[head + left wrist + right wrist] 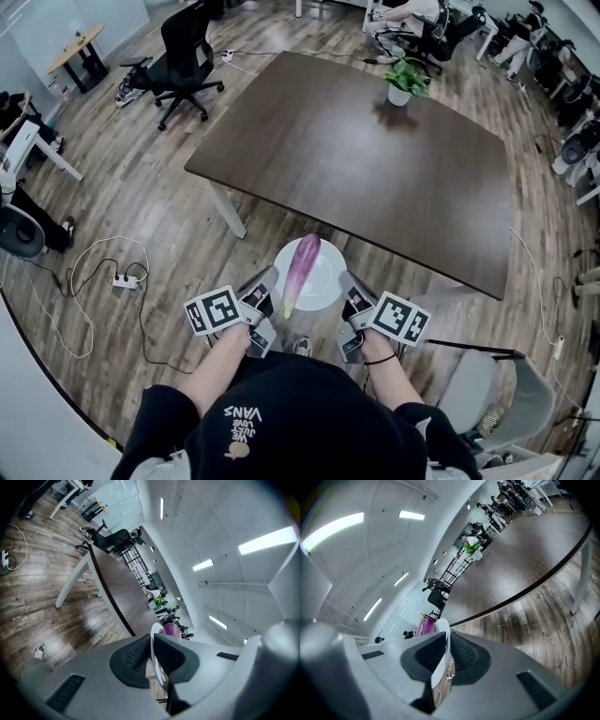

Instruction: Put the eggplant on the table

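Observation:
A long purple eggplant (301, 268) lies on a white plate (324, 283) held in the air just short of the near edge of the dark brown table (366, 159). My left gripper (263, 296) is shut on the plate's left rim (154, 656). My right gripper (351, 302) is shut on the plate's right rim (441, 660). The eggplant (171, 630) shows as a purple lump past the rim in the left gripper view, and the eggplant (424, 627) shows likewise in the right gripper view.
A potted green plant (405, 81) stands at the table's far right. A black office chair (183, 58) is at the far left, a grey chair (497, 398) at my right. A power strip and cables (124, 279) lie on the wooden floor to the left.

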The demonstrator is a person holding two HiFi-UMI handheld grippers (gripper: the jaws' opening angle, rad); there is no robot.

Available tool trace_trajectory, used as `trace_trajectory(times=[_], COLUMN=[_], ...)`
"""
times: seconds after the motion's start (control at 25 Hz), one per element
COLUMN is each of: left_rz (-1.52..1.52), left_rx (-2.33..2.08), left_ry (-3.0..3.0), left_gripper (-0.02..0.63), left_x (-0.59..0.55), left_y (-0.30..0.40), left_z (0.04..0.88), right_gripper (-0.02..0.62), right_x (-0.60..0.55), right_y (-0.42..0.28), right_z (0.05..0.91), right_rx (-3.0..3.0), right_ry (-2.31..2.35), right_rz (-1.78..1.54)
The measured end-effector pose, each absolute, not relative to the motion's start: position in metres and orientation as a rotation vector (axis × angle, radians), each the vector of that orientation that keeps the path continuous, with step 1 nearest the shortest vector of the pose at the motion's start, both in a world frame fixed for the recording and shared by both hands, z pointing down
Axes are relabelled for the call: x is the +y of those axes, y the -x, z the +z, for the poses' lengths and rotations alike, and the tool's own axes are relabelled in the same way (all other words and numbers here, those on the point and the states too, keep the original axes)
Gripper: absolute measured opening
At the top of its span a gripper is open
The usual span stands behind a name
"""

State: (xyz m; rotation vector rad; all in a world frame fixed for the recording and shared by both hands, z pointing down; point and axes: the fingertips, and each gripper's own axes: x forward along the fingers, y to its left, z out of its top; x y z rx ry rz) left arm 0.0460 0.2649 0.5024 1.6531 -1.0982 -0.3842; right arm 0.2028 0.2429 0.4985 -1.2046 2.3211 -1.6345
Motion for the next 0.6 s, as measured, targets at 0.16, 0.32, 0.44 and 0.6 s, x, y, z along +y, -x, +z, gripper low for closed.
trace_trajectory(times=[0.16, 0.32, 0.44, 0.6], left_rz=[-0.378, -0.368, -0.362, -0.356], left_rx=[-1.09, -1.079, -1.069, -1.046], left_ry=[-1.659, -1.673, -1.688, -1.702], left_gripper=[0.026, 0.026, 0.027, 0.027], left_x=[0.249, 0.227, 0.21, 0.186], left_y=[-0.039, -0.025, -0.01, 0.01], left_z=[0.503, 0.502, 0.5, 0.497], right_gripper=[0.038, 0.038, 0.038, 0.038], right_x=[0.228, 0.208, 0.194, 0.173], right_y=[-0.196, -0.182, -0.168, -0.148], right_z=[0.499, 0.498, 0.496, 0.493], right_rx=[2.317, 2.303, 2.295, 2.277], right_ry=[1.216, 1.228, 1.241, 1.267], right_rz=[-1.629, -1.618, -1.6, -1.587])
